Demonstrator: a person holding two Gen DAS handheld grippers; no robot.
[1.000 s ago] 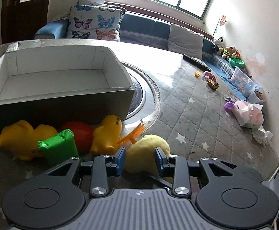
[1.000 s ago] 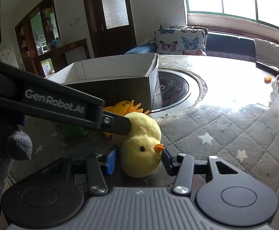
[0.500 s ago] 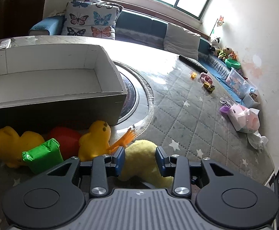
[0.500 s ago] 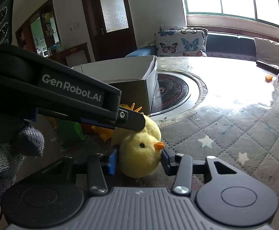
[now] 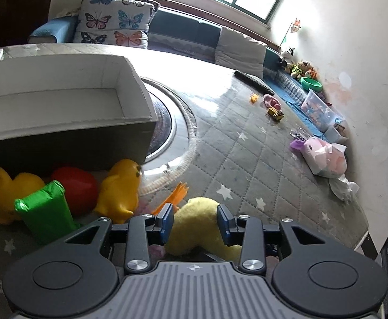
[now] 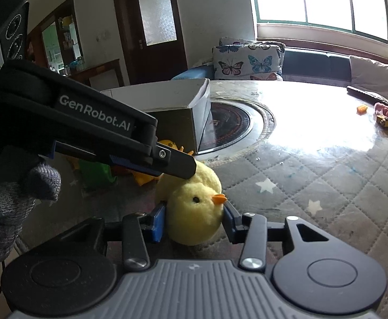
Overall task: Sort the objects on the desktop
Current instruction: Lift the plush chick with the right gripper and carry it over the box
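A yellow plush chick (image 6: 194, 212) with an orange beak sits on the quilted table cover. My right gripper (image 6: 194, 223) is shut on its head, a blue pad pressing each side. My left gripper (image 5: 195, 222) is shut on the chick's body (image 5: 196, 220) from the other side; in the right wrist view its black fingers (image 6: 178, 163) lie over the chick's back. Beside the chick lie a yellow rubber duck (image 5: 119, 188), a red ball (image 5: 75, 186), a green block (image 5: 45, 212), another yellow duck (image 5: 2, 188) and an orange comb-like piece (image 5: 176, 195).
An open white cardboard box (image 5: 69, 122) stands just behind the toys. A round dark hotplate (image 6: 228, 125) is set in the table's middle. Small toys (image 5: 272, 106) and a pink bag (image 5: 324, 156) lie toward the far right edge. A gloved hand (image 6: 10, 202) holds the left gripper.
Both grippers have stayed closed around the chick. The left gripper has risen and drawn nearer the right one, so the box shows more from above.
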